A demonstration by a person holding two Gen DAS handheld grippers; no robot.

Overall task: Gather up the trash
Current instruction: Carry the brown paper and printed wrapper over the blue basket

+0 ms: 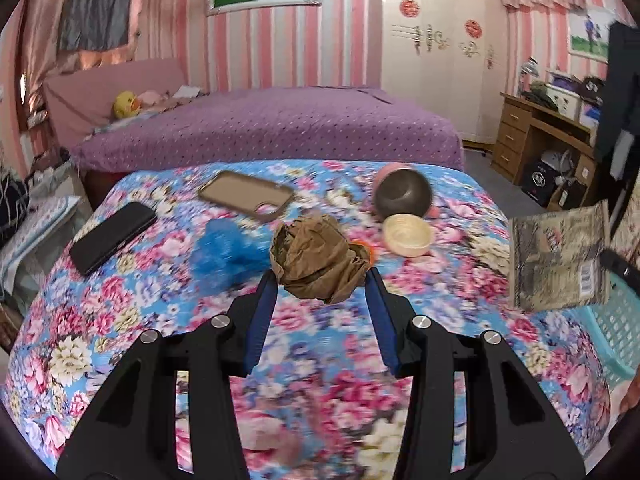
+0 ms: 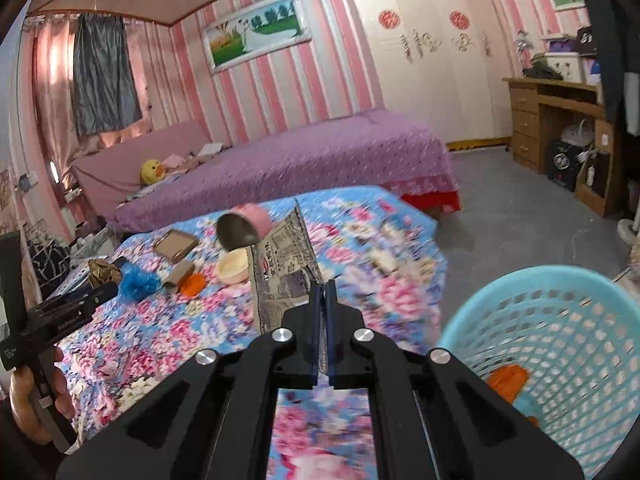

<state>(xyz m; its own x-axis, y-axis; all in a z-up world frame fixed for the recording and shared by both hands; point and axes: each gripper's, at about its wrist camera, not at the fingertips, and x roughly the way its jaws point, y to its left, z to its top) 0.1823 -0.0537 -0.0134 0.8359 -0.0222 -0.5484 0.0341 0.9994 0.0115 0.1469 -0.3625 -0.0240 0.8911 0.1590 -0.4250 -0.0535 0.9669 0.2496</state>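
My left gripper [image 1: 322, 278] is shut on a crumpled brown paper ball [image 1: 318, 262], held between its blue pads above the flowered table. It also shows in the right wrist view [image 2: 102, 272]. My right gripper [image 2: 325, 285] is shut on a newspaper-print wrapper [image 2: 282, 272], held upright beside the turquoise basket [image 2: 560, 320]. The wrapper also shows in the left wrist view [image 1: 560, 258]. A blue crumpled plastic bag [image 1: 218, 254] lies left of the paper ball. Something orange [image 2: 508, 380] lies in the basket.
On the flowered cloth [image 1: 320, 380] lie a black phone [image 1: 112, 238], a brown phone case [image 1: 248, 196], a tipped pink-and-grey cup [image 1: 402, 192], a cream bowl [image 1: 408, 234] and an orange lid [image 2: 193, 284]. A purple bed [image 1: 280, 128] and a wooden desk [image 1: 536, 140] stand behind.
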